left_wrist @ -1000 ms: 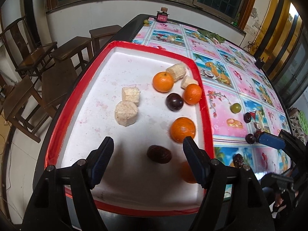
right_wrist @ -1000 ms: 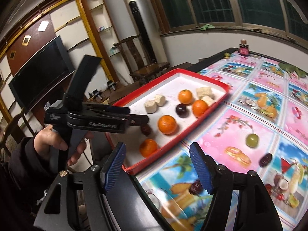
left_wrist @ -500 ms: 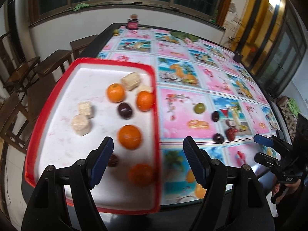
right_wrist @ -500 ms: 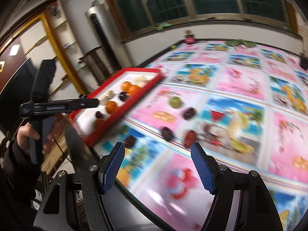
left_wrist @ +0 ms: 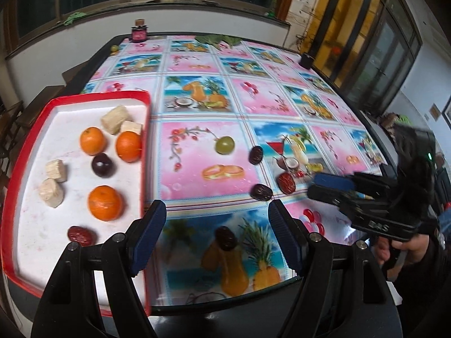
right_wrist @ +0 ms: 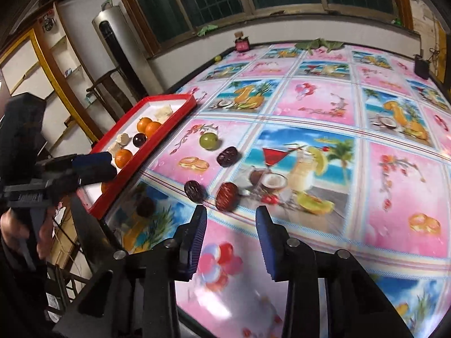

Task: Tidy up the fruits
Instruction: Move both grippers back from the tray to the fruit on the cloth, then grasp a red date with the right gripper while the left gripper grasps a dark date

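Note:
A red-rimmed white tray (left_wrist: 144, 152) on the left holds three oranges (left_wrist: 105, 202), a dark plum (left_wrist: 103, 164), a red date (left_wrist: 81, 235) and several pale banana pieces (left_wrist: 52, 195). On the patterned cloth lie a green fruit (left_wrist: 224, 144) and several dark dates (left_wrist: 225, 238), one of them reddish (right_wrist: 227, 195). My left gripper (left_wrist: 215, 233) is open and empty, low over the front table edge with a dark date between its fingers' line. My right gripper (right_wrist: 229, 235) is open and empty, just short of the reddish date; it also shows in the left wrist view (left_wrist: 332, 187).
A small dark jar (left_wrist: 138, 33) and a green fruit (left_wrist: 114, 48) stand at the table's far edge, with green leaves (left_wrist: 218, 39) and a black box (left_wrist: 306, 60) further right. Wooden chairs (right_wrist: 112, 90) and a tall white cylinder (right_wrist: 118, 53) stand beyond the tray side.
Both grippers have swung right, away from the tray, toward the loose dates on the cloth. The right gripper's jaws have narrowed but stay open.

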